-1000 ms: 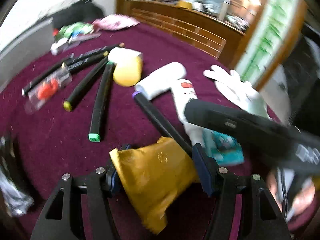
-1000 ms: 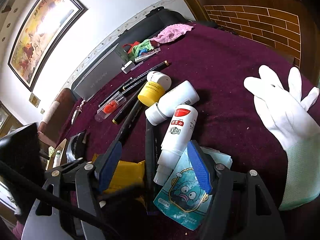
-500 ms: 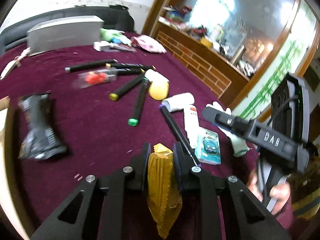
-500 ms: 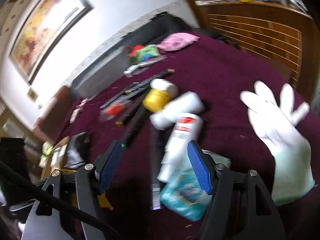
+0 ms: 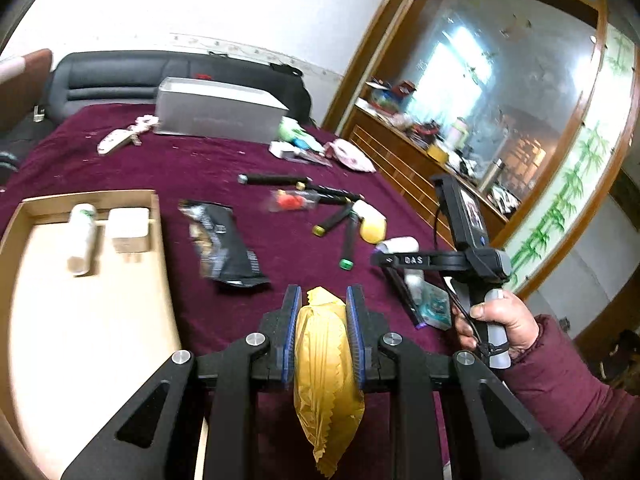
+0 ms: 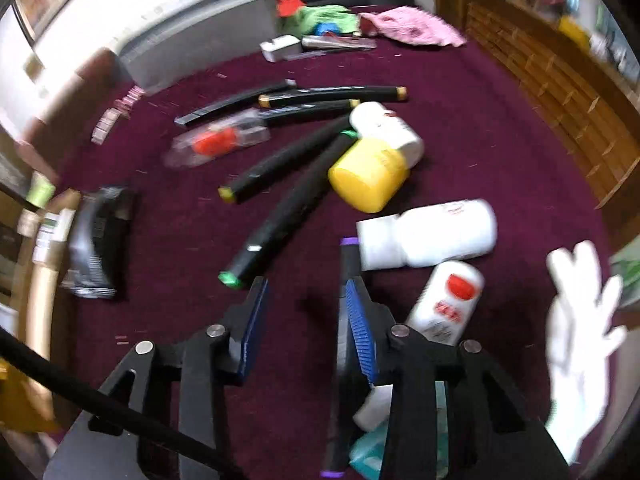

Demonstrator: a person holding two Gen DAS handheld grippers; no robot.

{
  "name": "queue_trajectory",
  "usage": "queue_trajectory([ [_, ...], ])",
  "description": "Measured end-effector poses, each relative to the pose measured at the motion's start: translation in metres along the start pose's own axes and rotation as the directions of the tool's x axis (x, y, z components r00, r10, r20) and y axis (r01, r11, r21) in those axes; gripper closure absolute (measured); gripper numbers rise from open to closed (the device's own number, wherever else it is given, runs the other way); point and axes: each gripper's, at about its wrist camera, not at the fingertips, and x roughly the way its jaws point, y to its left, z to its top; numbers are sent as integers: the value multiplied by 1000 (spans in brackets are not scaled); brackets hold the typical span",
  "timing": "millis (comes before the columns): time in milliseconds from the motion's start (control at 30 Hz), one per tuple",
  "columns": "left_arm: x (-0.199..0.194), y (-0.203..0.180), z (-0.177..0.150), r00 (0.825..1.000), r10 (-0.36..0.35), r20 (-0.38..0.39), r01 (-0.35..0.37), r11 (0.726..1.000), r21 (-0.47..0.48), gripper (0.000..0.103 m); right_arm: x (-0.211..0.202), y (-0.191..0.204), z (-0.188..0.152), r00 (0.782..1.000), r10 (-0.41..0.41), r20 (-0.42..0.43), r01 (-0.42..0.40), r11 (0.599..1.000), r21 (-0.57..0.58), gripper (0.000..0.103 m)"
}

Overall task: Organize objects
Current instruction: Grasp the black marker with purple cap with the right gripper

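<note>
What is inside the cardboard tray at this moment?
The cardboard tray holds a white bottle lying flat and a small white box beside it, both near the far wall. Its near end is hidden by the left gripper.

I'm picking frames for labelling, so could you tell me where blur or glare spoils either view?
Left wrist view: the yellow packet in the left gripper is sharp, the black packet and cardboard tray smear, and the mirror glares. Right wrist view: motion blur throughout, worst on the white glove and the left edge; fisheye bends the markers.
</note>
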Motion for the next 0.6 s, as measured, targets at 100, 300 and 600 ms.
queue_trajectory([
  [100, -10, 14, -3, 1000, 9, 17, -8, 1000, -26, 84, -3, 0, -1, 1000, -30, 5, 30, 1000, -4, 67],
  [300, -18, 32, -12, 999, 17, 29, -15, 998, -68, 84, 8, 5, -9, 982, -184, -33, 181, 981, -66, 67],
  [600, -32, 42, -16, 997, 51, 59, -47, 996, -73, 84, 5, 19, -24, 977, -213, 8, 213, 974, -78, 91],
])
